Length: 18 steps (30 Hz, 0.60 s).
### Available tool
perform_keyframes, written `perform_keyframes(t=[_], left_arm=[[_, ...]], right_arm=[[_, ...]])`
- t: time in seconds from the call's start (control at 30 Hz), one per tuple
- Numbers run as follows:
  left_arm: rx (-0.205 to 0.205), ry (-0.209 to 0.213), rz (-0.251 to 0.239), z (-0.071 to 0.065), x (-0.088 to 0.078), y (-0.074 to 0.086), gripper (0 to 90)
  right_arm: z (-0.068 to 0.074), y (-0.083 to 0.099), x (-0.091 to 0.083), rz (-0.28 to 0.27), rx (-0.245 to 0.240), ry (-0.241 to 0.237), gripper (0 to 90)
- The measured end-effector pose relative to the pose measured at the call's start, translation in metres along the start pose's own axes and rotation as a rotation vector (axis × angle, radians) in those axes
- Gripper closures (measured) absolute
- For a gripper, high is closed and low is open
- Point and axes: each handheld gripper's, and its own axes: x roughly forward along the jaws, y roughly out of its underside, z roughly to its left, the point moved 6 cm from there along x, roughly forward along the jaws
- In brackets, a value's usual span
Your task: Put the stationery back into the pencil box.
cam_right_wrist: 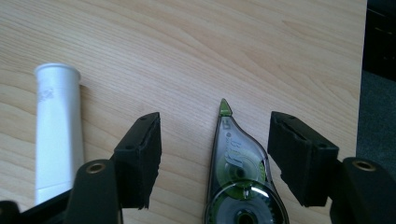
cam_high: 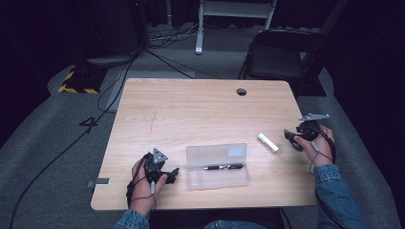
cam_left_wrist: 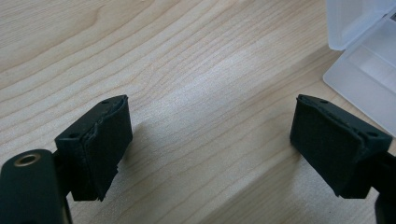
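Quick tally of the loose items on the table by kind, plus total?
Clear plastic case: 1
Black pen, lying inside the case: 1
White tube: 1
Green correction tape dispenser, on the table between the open jaws of the right gripper: 1
Total: 4

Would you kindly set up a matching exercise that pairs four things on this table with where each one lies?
Things:
1. black pen
2. white tube
3. correction tape roller
4. left hand-held gripper

Places:
A. between the open jaws of the right hand-held gripper
B. inside the clear plastic case
C. over bare wood, left of the case
D. on the table between the case and the right hand

Pairs: 1-B, 2-D, 3-A, 4-C
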Motion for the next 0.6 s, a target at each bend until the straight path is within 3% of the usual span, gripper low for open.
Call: perform_keyframes(t=[0.17, 0.6], left_arm=[[0.001, 0.0, 0.0, 0.0, 0.0, 0.0, 13.3], [0.0, 0.0, 0.0, 0.0, 0.0, 0.0, 13.3]], right_arm=[[-0.007, 0.007, 0.007, 0.02, 0.012, 0.017, 35.7], [-0.017, 0.019, 0.02, 0.05, 0.042, 0.006, 34.6]])
